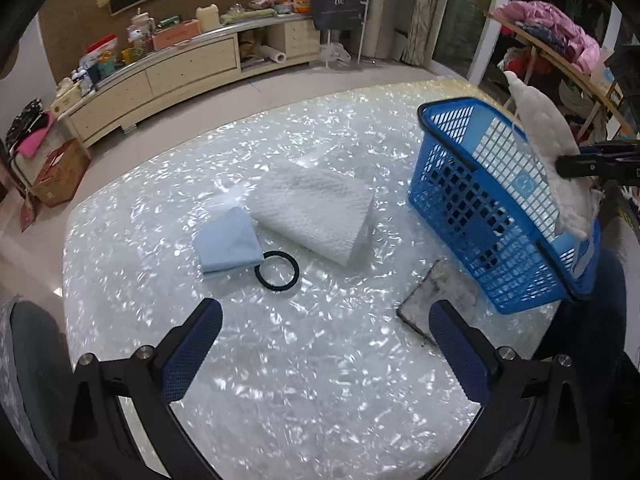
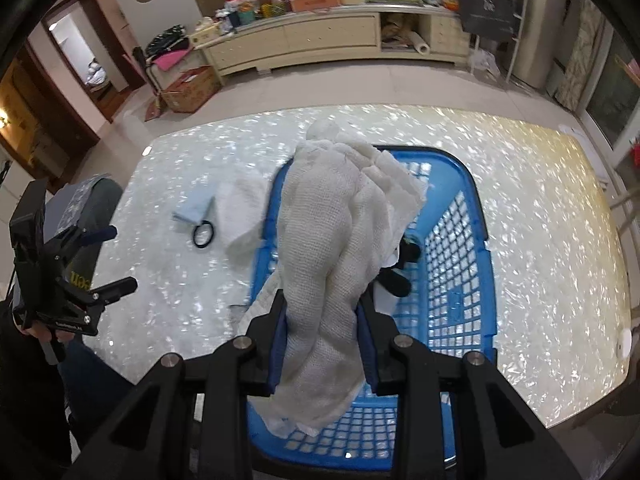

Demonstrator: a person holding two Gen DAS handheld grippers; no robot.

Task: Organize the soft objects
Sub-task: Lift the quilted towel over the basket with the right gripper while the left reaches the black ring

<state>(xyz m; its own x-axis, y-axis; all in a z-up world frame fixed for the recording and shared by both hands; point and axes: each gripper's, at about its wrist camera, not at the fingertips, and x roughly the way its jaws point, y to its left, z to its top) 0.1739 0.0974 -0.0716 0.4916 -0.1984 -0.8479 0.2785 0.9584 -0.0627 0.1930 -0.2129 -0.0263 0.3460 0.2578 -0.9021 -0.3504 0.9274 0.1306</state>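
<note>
My right gripper [image 2: 322, 320] is shut on a white gauze cloth [image 2: 328, 248], which hangs over the blue plastic basket [image 2: 460, 240]. The left wrist view shows that cloth [image 1: 548, 148] above the basket [image 1: 480, 216] at the right, with the right gripper [image 1: 568, 162] clamped on it. My left gripper [image 1: 326, 340] is open and empty over the table. Ahead of it lie a black hair tie [image 1: 277, 270], a folded light blue cloth [image 1: 228, 242] and a folded white towel [image 1: 316, 208]. Something black [image 2: 400, 276] lies inside the basket.
A flat dark-edged panel [image 1: 424, 300] lies on the pearly white table [image 1: 280, 400] beside the basket's near corner. In the right wrist view the left gripper [image 2: 112, 260] is at the table's left edge. A long cabinet [image 1: 180, 68] with clutter stands beyond the table.
</note>
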